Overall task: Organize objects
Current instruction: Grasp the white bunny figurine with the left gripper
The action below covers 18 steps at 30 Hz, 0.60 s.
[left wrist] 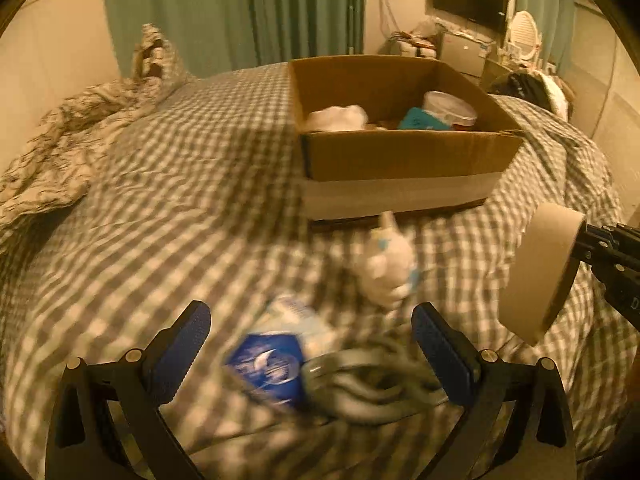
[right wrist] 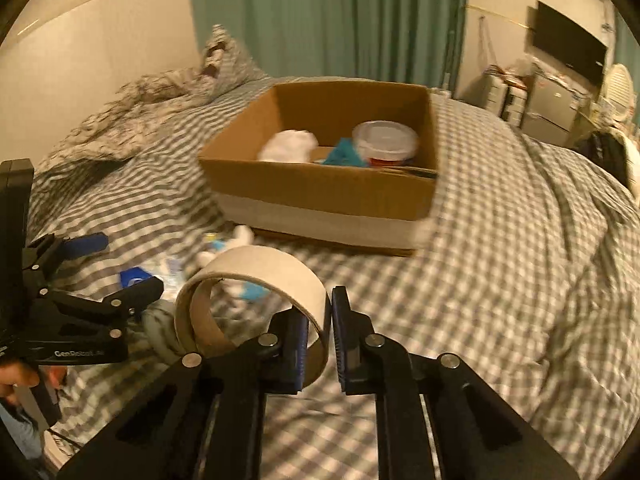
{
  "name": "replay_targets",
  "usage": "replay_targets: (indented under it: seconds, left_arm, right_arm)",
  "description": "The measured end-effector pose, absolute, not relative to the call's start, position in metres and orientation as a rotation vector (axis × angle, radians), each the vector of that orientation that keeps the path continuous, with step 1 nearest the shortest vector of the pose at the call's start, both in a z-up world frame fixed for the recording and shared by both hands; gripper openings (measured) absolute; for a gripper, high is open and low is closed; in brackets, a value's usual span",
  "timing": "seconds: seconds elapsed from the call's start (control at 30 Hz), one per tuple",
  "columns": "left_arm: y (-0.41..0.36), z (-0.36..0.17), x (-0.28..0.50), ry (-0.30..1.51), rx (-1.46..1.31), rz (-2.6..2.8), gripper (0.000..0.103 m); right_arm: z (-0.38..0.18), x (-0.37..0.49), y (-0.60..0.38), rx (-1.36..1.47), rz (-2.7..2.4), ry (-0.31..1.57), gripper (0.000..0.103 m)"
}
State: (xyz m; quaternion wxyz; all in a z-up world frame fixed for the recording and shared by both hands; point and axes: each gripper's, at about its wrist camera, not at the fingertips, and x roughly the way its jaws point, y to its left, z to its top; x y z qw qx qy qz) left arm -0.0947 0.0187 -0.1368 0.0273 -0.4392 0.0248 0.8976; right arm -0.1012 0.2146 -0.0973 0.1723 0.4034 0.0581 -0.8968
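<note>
Cardboard ring (right wrist: 256, 276) pinched by its wall in right gripper (right wrist: 331, 344), held above bed (right wrist: 500, 280), short of box (right wrist: 320, 188). Judged light, stiff, crushable; best gripped at wall, gently. Left gripper (left wrist: 312, 344) spread wide, empty, over blue packet (left wrist: 268, 368).

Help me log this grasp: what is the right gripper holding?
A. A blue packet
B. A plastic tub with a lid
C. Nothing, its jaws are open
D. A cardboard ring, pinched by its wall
D: in the right wrist view the right gripper has its jaws closed on the wall of the cardboard ring, held above the checked bedspread.
</note>
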Motion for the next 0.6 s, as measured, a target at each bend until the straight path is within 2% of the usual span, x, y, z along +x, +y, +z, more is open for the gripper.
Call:
replay_targets:
  seconds: [0.5, 0.57, 0.6]
  left_arm:
    - [0.067, -0.190, -0.154, 0.121, -1.447, 2.622, 0.103]
    - [0.069, -0.193, -0.157, 0.127, -1.448, 2.611, 0.099]
    - [0.069, -0.195, -0.158, 0.123, -1.450, 2.601, 0.094]
  right_arm:
    - [-0.112, -0.122, 0.272, 1.234, -2.678, 0.111, 0.010]
    - [-0.115, -0.124, 0.274, 1.244, -2.676, 0.112, 0.010]
    - [-0.117, -0.125, 0.274, 1.248, -2.674, 0.113, 0.010]
